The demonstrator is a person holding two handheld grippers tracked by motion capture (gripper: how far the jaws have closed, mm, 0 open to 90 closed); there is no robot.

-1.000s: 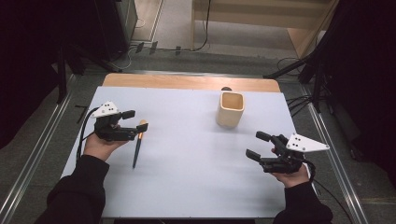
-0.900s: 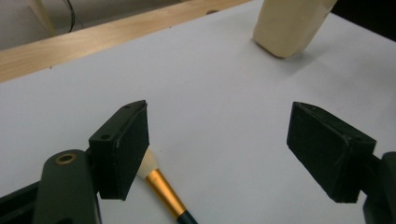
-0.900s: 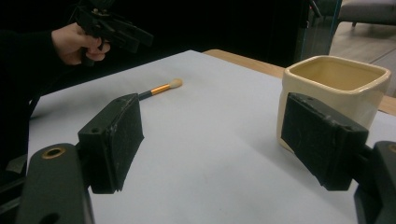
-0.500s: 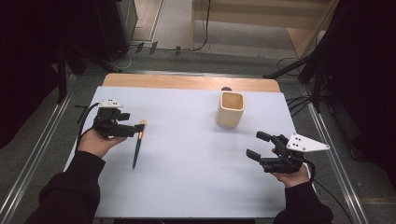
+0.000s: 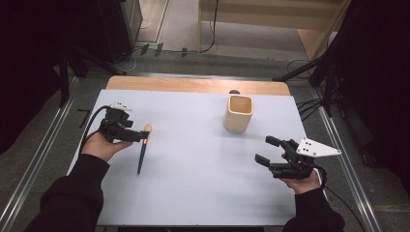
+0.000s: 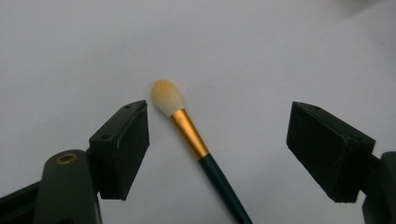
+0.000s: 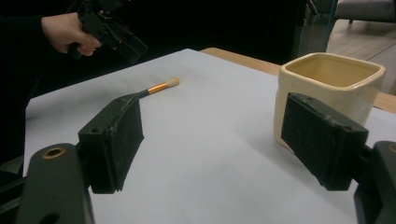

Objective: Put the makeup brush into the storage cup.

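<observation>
Cream cup (image 5: pixel 238 114) stands far side of the white table (image 5: pixel 193 193), well apart from the brush (image 5: pixel 143 151) lying flat at my left. My left claw (image 5: pixel 140 137) hangs over its bristles, jaws apart around them; my right claw (image 5: pixel 267 151) gapes too, nothing between.

In your left gripper view, the brush (image 6: pixel 196 140) is cut off: its dark handle runs out through the bottom edge, so you cannot see its end. In your right gripper view, the near jaw covers most of that handle, and the other jaw hides the lower right corner of the cream cup (image 7: pixel 327 91). From the high view, a small dark thing (image 5: pixel 234 92) behind the cup, at the tabletop's far edge, is too small to identify.
</observation>
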